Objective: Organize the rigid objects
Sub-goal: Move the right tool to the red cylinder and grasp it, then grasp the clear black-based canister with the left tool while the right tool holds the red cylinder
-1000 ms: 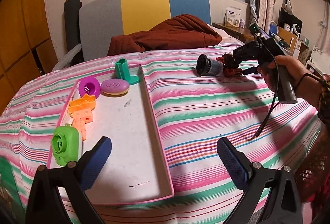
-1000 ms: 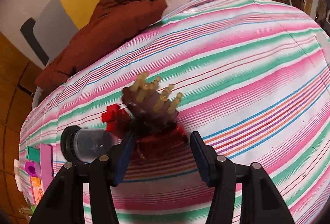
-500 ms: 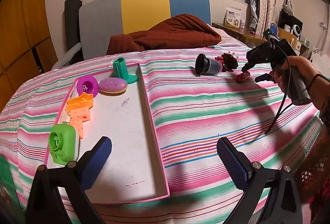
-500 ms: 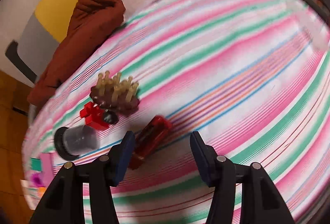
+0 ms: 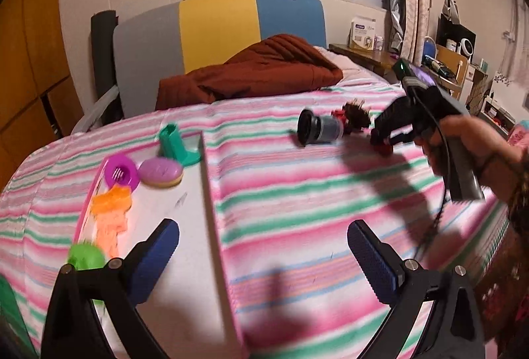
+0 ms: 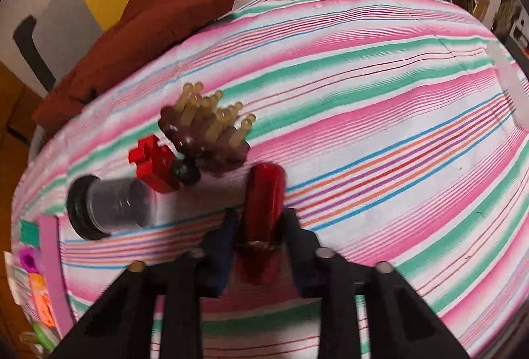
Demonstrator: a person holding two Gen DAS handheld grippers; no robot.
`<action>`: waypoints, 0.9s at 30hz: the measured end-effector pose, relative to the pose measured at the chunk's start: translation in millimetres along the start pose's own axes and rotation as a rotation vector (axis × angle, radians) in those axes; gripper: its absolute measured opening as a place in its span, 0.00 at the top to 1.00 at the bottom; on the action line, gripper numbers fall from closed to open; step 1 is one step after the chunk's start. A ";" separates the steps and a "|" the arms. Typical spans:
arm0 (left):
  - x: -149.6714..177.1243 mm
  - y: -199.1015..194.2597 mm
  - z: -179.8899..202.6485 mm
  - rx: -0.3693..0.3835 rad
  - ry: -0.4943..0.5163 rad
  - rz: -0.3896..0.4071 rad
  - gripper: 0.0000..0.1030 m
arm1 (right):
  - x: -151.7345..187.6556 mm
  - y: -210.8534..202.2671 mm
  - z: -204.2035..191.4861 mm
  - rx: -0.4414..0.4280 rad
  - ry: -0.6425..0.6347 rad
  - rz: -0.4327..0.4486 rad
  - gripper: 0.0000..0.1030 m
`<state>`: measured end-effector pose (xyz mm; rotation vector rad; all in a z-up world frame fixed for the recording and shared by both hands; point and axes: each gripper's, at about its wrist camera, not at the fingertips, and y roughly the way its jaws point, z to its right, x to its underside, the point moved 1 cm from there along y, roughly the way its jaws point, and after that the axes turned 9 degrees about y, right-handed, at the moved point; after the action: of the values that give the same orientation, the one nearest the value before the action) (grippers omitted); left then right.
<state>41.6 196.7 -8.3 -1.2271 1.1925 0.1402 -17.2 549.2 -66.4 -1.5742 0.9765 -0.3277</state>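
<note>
One red capsule [image 6: 263, 210], a smooth oblong piece, sits between the pads of the right gripper [image 6: 259, 226], whose jaws have just been closing and now pinch it from both sides, just above or on the striped bedcover [image 6: 380, 94]; whether it has left the cloth cannot be told. Close behind it lie three loose items in a cluster: a brown brush [image 6: 211, 131] with pale bristles, a red block [image 6: 152, 160] touching it, and a clear jar [image 6: 112, 207] on its side with a black lid. The step in hand appears to be the pick-up of the capsule. Well apart to the left stands the pink tray [image 5: 211, 193], already holding a teal stand [image 5: 175, 145], a purple strainer [image 5: 120, 174], a purple oval [image 5: 160, 172], orange pieces [image 5: 110, 213] and a green toy [image 5: 86, 256]. The left gripper [image 5: 261, 259] hangs spread and empty over the tray's near edge. The next move likely calls for a clean lift, a carry across the cover to the tray, and a release onto bare tray floor clear of the items there.
</note>
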 end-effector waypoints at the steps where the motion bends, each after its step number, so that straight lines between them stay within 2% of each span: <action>1: -5.5 3.4 1.3 0.002 0.003 0.001 0.00 | 1.4 -0.4 2.8 -0.003 0.009 -0.006 0.75; 5: -44.6 34.6 10.2 0.029 0.045 -0.027 0.00 | 0.9 -5.3 17.8 0.023 0.051 -0.014 0.75; 8: -79.8 66.4 23.2 0.031 0.096 -0.040 0.00 | 1.5 -7.2 27.9 -0.005 0.105 -0.029 0.75; 11: -112.7 99.6 37.2 -0.014 0.163 -0.034 0.00 | 0.4 -6.6 30.6 -0.017 0.116 -0.035 0.75; 15: -146.7 141.8 44.6 -0.069 0.200 -0.059 0.00 | -1.9 -5.4 30.9 -0.018 0.116 -0.038 0.75; 18: -157.3 170.5 40.7 -0.130 0.222 -0.110 0.00 | -3.4 -4.1 29.6 -0.016 0.112 -0.037 0.75; 22: -149.5 194.5 24.0 -0.165 0.225 -0.177 0.00 | -2.8 -3.1 28.0 -0.013 0.110 -0.038 0.74; 23: -147.8 193.2 17.5 -0.150 0.198 -0.163 0.00 | -2.8 -3.0 27.9 -0.013 0.110 -0.038 0.74; 27: -136.3 194.6 -19.8 -0.161 0.038 -0.223 0.00 | -0.7 -4.5 29.3 -0.014 0.114 -0.038 0.74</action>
<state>-157.0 327.1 -27.7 -1.5011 1.0843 0.0467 4.2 569.4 -69.8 -1.6027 1.0393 -0.4424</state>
